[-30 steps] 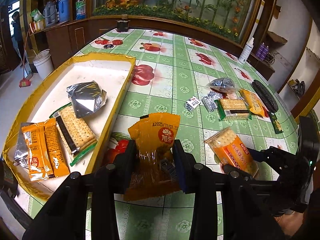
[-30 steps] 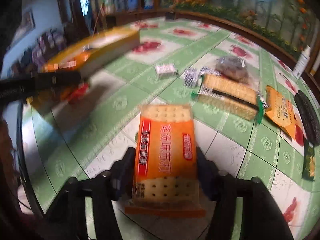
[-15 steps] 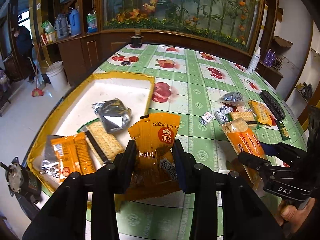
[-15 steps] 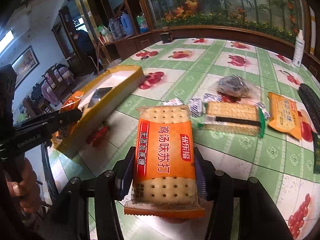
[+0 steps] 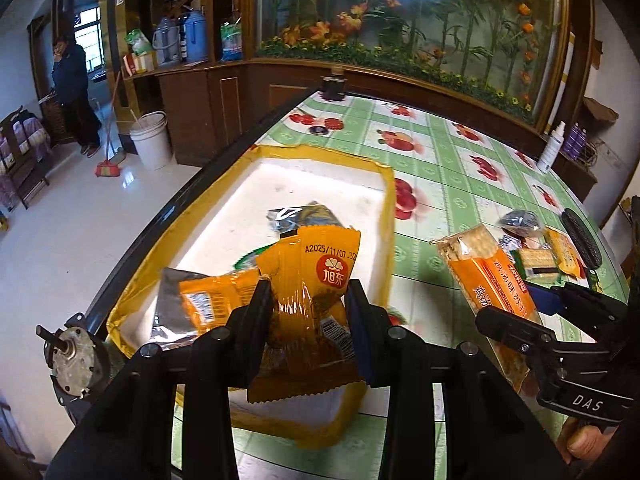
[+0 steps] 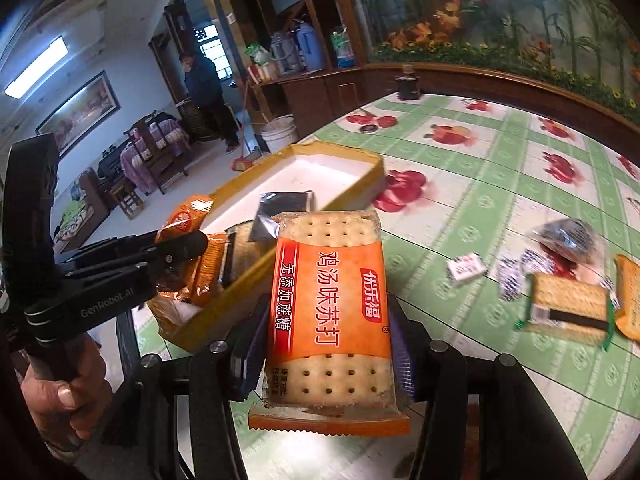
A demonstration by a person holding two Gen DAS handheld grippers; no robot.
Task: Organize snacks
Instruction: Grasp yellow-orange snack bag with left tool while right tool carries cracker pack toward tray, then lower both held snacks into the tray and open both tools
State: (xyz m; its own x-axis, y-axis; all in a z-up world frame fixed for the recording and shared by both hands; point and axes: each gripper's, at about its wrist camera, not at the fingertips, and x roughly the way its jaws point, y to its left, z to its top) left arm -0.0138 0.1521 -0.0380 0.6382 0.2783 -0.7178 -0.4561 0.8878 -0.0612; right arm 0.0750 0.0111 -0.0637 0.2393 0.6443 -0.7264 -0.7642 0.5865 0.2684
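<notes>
My left gripper (image 5: 308,300) is shut on an orange snack packet (image 5: 312,280) and holds it above the near end of the yellow-rimmed white tray (image 5: 384,200). In the tray lie a silver packet (image 5: 296,216) and orange packets (image 5: 212,300). My right gripper (image 6: 328,336) is shut on an orange cracker pack (image 6: 330,304), held in the air to the right of the tray (image 6: 360,160). That pack also shows in the left wrist view (image 5: 488,276). The left gripper shows in the right wrist view (image 6: 192,242).
Loose snacks lie on the green patterned table (image 6: 480,184): a dark bag (image 6: 568,236), small wrapped candies (image 6: 466,266), a green-edged cracker pack (image 6: 568,308), an orange packet (image 6: 630,296). A black cookie sleeve (image 5: 582,236) lies at the right. The table's left edge (image 5: 168,208) drops to the floor.
Both grippers have lifted and moved left with their packets. The left packet now hangs over the tray's near end; the cracker pack has come closer to the tray.
</notes>
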